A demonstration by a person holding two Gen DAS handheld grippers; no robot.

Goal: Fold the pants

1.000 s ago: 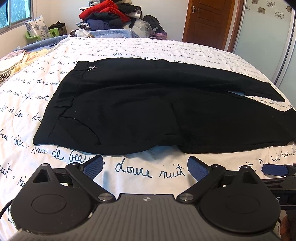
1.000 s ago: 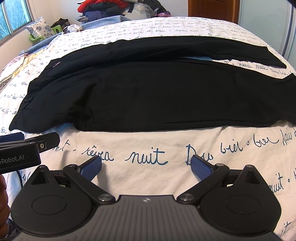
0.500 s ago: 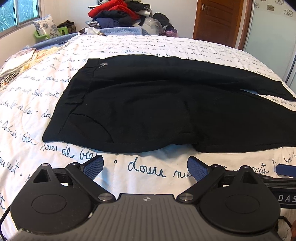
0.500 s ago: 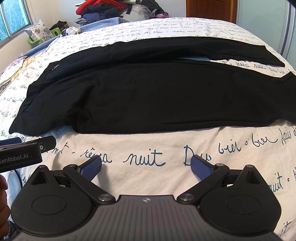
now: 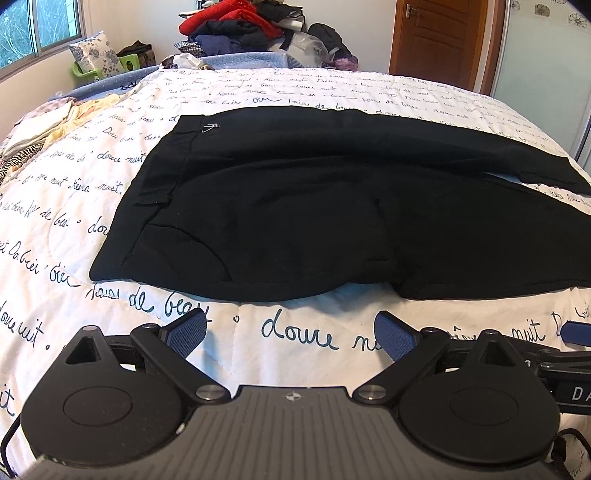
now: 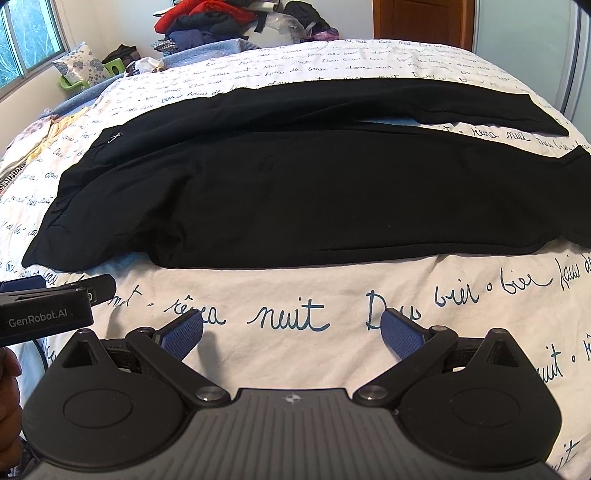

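Pants [image 5: 332, 206]: black, laid flat across the bedspread, waistband to the left, legs running off to the right; the far leg lies slightly apart from the near one at the cuff end, with a sliver of bedspread showing between them.
Waistband detail: a small silver clasp [image 5: 210, 127] near the far left corner of the pants.
Bedspread [image 5: 295, 336]: white quilted cover printed with dark blue cursive script — it bears the pants and fills the foreground of both views.
Left gripper [image 5: 291, 328]: fingers spread wide, blue pads [image 5: 186, 332] facing each other, nothing between them; it hovers over bare bedspread just short of the near hem, not touching the pants.
Right gripper [image 6: 291, 328]: likewise spread apart and holding nothing, over the printed cover near the near leg's edge; apart from the cloth.
Clothes pile [image 5: 251, 33]: red, navy and black garments heaped beyond the bed's far edge.
Door [image 5: 439, 40]: brown wood, shut, at the far right.
Pillow [image 5: 94, 55]: floral — by the window at the far left.
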